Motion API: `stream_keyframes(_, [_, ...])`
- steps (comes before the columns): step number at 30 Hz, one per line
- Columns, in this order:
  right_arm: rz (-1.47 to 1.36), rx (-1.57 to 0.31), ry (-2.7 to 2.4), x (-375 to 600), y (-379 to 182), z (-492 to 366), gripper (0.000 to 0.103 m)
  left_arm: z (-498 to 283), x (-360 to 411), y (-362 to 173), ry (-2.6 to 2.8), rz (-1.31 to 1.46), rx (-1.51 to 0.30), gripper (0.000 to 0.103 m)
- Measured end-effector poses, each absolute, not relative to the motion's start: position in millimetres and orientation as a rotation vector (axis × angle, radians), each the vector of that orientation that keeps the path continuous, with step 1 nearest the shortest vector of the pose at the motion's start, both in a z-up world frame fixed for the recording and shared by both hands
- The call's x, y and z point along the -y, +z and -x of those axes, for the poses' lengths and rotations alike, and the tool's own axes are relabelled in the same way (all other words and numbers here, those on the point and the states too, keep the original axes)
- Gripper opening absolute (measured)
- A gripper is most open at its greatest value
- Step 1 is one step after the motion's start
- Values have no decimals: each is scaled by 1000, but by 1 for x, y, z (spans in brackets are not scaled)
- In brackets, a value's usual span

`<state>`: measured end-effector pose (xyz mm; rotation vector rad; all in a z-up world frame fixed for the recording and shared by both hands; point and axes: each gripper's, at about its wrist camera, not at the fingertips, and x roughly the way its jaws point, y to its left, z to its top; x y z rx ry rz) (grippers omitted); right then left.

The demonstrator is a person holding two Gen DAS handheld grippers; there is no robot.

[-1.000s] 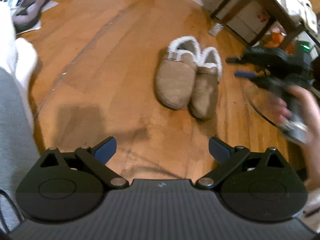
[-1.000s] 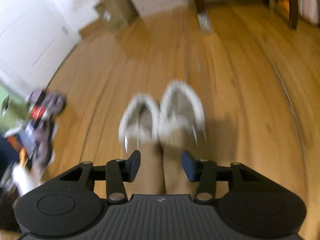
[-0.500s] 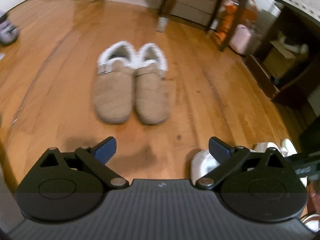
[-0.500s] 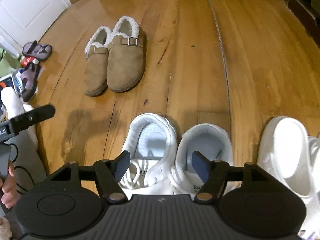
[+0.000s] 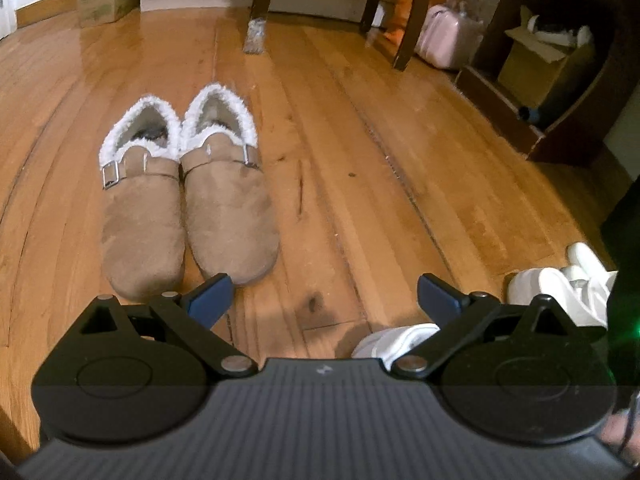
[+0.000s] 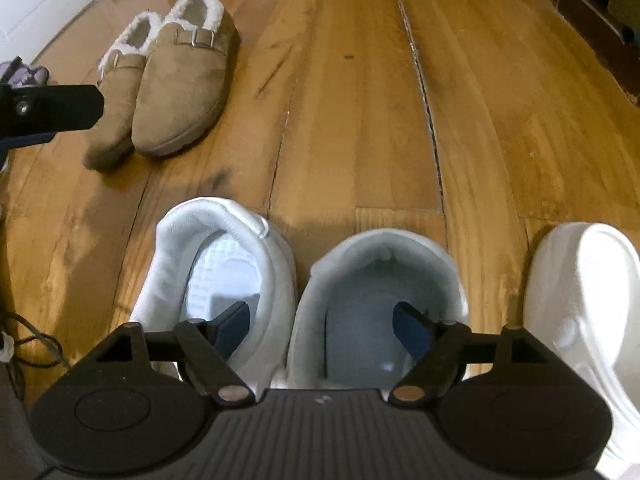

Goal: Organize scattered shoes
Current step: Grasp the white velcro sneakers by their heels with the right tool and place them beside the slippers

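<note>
Lining Up the Pairs Along the Floor

Hovering low over the wooden floor (image 6: 360,120), the right claw (image 6: 320,322) has its jaws spread wide with nothing between them. One blue tip hangs above the opening of each white sneaker. The left sneaker (image 6: 224,264) and the right sneaker (image 6: 384,292) stand heel-forward, side by side and almost touching, which suggests they are already set as a pair. Just to their right lies a white clog (image 6: 588,292), close beside them, as if the row is being built outward from here.

The left claw (image 5: 324,294) is likewise spread and empty, held above bare boards. Ahead of it the tan fur-lined slippers (image 5: 188,200) sit pressed together, toes toward the camera. They lie well apart from the white shoes and at a slight angle in the right wrist view, so they probably belong to a separate, finished pair.

A small purple sandal (image 6: 28,74) shows at the far left edge, away from any row. That one looks like remaining work, though most of it is hidden.
</note>
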<state>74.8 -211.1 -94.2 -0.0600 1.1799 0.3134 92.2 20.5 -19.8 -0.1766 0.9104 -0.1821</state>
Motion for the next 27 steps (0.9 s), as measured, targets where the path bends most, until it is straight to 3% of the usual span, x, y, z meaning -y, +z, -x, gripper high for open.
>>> stream_keyframes(1, [34, -1166, 346, 212, -95, -75, 38, -92, -22, -21, -175, 184, -914, 100])
stream_keyframes(5, [-25, -1125, 364, 214, -92, -73, 29, -92, -25, -23, -134, 186, -921, 100])
stream_keyframes(18, [-304, -839, 364, 231, -25, -132, 25, -75, -87, 11, 46, 394, -830, 100])
stream_keyframes(27, [-262, -857, 266, 196, -5, -254, 25, -77, -87, -1, 96, 397, -848, 100])
